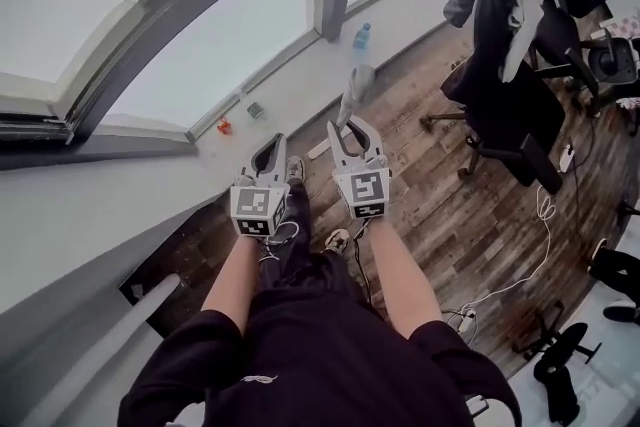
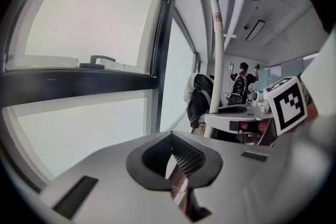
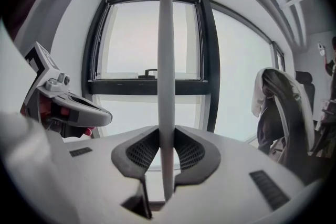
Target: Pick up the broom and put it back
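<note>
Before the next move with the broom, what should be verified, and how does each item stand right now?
1. Right gripper holds the broom handle: ok, its pads press on it from both sides.
2. Handle upright between the jaws: ok.
3. Left gripper free to help: ok, jaws together, nothing between them.
4. Office chair apart from the handle: ok, it stands off to the right.
5. Handle's lower end clear of the floor: cannot tell.
6. Spot where it goes back: cannot tell.
</note>
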Motion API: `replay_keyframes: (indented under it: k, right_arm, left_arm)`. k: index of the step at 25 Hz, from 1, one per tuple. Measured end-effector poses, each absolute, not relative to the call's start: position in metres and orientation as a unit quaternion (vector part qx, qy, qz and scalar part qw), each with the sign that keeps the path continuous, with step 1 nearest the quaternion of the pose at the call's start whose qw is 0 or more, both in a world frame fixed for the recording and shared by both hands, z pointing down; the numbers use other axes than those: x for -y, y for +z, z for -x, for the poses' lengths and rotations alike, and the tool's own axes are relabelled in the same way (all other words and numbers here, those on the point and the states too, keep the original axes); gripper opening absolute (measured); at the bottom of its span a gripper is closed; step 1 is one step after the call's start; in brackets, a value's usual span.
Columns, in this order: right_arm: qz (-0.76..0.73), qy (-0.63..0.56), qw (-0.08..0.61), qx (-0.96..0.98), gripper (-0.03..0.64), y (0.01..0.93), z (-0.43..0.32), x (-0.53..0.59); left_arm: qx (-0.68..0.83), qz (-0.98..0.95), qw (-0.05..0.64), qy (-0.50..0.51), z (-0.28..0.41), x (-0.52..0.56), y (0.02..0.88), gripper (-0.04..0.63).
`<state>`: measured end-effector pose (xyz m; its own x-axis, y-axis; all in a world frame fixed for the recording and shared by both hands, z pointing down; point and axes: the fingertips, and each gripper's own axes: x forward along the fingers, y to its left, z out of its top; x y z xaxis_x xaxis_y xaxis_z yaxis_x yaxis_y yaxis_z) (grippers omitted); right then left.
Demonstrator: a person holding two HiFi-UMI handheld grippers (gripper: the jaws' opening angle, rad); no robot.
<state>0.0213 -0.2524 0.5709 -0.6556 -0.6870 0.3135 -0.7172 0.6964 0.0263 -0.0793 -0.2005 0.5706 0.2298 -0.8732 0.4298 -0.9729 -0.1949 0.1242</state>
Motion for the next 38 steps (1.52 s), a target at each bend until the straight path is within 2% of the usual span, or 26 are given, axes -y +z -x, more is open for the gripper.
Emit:
replay_keyframes:
  k: [7, 26, 33, 38]
  right_arm:
    - [-0.374, 0.06, 0.179, 0.908, 0.101, 0.628, 0.015, 0.31]
    - [-0.339, 0.077, 0.228, 0.909, 0.101, 0.745, 0.116, 0.408]
    - [-0.336, 0.077, 0.201, 0.917, 0.101, 0.754, 0.164, 0.446]
    - [-0.324, 0.086, 0.223, 0.915, 0.101, 0.759, 0.191, 0.475]
  left_arm:
    - [0.627, -0.741, 0.201, 0.135, 0.129, 0.251, 0.618, 0.0]
    - [0.623, -0.731, 0.226, 0.161, 0.197, 0.329, 0.691, 0.002]
    - [0.622, -0.73, 0.225, 0.173, 0.216, 0.357, 0.706, 0.0]
    - [0.631, -0.723, 0.227, 0.163, 0.221, 0.378, 0.707, 0.001]
